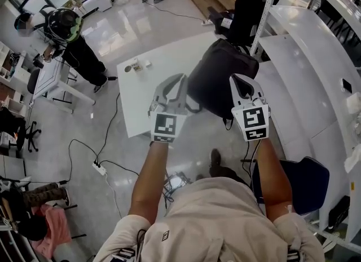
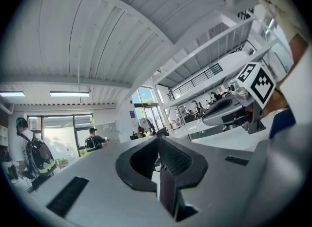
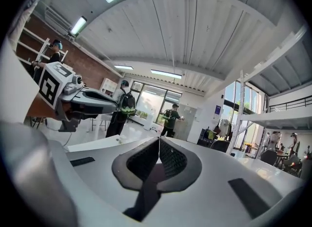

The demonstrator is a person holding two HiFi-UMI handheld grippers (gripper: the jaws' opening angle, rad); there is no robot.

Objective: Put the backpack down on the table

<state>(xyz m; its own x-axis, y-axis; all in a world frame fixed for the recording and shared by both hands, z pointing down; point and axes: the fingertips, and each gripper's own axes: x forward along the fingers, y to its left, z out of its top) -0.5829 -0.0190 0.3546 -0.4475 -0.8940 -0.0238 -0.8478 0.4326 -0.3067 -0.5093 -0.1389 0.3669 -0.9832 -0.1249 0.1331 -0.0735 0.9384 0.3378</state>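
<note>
Far left: a person (image 1: 73,35) in a green helmet stands on the floor (image 1: 84,159), and a cable (image 1: 113,120) runs across it towards the holder.

White tabletop (image 1: 161,63) next, with small items (image 1: 137,65) near its far-left corner.

Left claw (image 1: 180,79) is over the near part of the tabletop, pointing away from the holder, about level. In the left gripper view the jaws are together, with a dark strap (image 2: 168,192) pinched in the seam and hanging below it.

Black backpack (image 1: 223,78) sits between the two claws and just ahead of them, over the right end of the tabletop. Its body overlaps the right edge. From above I can't tell whether it touches the surface or hangs clear.

Right claw (image 1: 233,79) is just right of the backpack's near side, roughly parallel to the left one. Its jaws are together too, with a second strap (image 3: 145,194) caught in them and trailing down.

Each claw shows in the other's view, side by side and apart.

Beyond the backpack is a black chair (image 1: 248,7). Right side: white shelves (image 1: 299,58), and a blue chair (image 1: 307,182) beside the holder.
</note>
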